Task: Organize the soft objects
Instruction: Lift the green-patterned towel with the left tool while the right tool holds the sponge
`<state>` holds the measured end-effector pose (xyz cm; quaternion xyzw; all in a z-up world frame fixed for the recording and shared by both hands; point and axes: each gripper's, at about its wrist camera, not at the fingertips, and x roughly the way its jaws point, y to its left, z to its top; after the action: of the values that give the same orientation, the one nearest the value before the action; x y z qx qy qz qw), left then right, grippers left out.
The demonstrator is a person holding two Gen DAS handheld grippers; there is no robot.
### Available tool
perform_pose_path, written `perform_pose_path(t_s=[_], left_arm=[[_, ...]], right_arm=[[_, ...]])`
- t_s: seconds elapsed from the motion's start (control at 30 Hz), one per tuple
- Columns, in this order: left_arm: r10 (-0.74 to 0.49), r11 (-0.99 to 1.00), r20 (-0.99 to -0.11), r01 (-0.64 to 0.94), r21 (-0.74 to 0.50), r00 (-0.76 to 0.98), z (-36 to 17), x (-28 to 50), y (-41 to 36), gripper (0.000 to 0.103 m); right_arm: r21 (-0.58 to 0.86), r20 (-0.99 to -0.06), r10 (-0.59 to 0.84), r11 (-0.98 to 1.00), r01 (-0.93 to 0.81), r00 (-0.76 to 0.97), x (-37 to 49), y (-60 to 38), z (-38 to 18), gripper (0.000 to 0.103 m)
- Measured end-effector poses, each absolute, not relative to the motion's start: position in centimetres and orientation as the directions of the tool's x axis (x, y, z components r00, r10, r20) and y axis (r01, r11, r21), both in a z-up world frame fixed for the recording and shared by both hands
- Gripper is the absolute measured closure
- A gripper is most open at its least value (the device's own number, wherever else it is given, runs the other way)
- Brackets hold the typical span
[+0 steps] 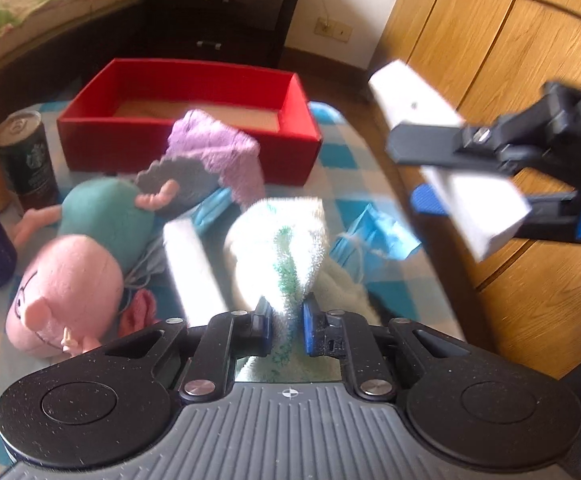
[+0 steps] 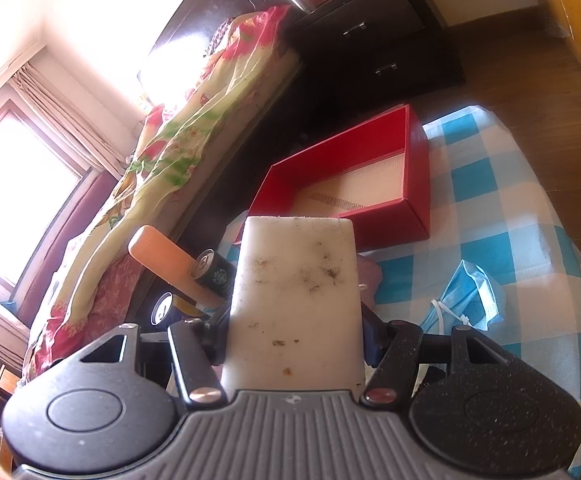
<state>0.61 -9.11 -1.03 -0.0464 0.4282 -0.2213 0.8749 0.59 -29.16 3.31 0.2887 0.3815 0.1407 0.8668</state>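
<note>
Left wrist: left gripper (image 1: 286, 322) jaws pinch white towel (image 1: 278, 240); right gripper (image 2: 296, 344) clamps sponge block (image 2: 296, 300).

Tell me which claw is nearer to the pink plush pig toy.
Left. The left claw, shut on a white terry towel, sits just right of the pink plush pig toy. The right claw, gripping a white foam block, hangs farther right, over the table's edge.
</note>
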Motion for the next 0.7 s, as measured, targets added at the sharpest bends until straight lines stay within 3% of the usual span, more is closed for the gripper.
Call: perform_pose_path(t_s=[0.33, 0.43, 0.63, 0.7], left_arm=[[-0.58, 0.8, -0.603, 0.243, -0.548, 0.548, 1.4, 1.9, -5.1, 0.092], [-0.659, 0.703, -0.51, 0.212, -0.679, 0.552, 1.6, 2.2, -3.4, 0.092], [-0.673, 0.672, -0.456, 0.223, -0.707, 0.582, 3.6, 2.1, -2.4, 0.092], [-0.645, 0.701, -0.491, 0.196, -0.686, 0.586, 3.5, 2.4, -2.5, 0.093]], right_arm=[[0.614, -0.566, 0.45, 0.79, -0.011, 0.691, 0.5, -29.4, 3.6, 0.064], [0.614, -0.565, 0.454, 0.789, -0.017, 0.689, 0.6, -29.1, 3.7, 0.064], [0.631, -0.536, 0.462, 0.776, -0.029, 0.707, 0.5, -29.2, 4.2, 0.064], [0.636, -0.525, 0.462, 0.771, -0.032, 0.715, 0.4, -29.2, 4.4, 0.065]])
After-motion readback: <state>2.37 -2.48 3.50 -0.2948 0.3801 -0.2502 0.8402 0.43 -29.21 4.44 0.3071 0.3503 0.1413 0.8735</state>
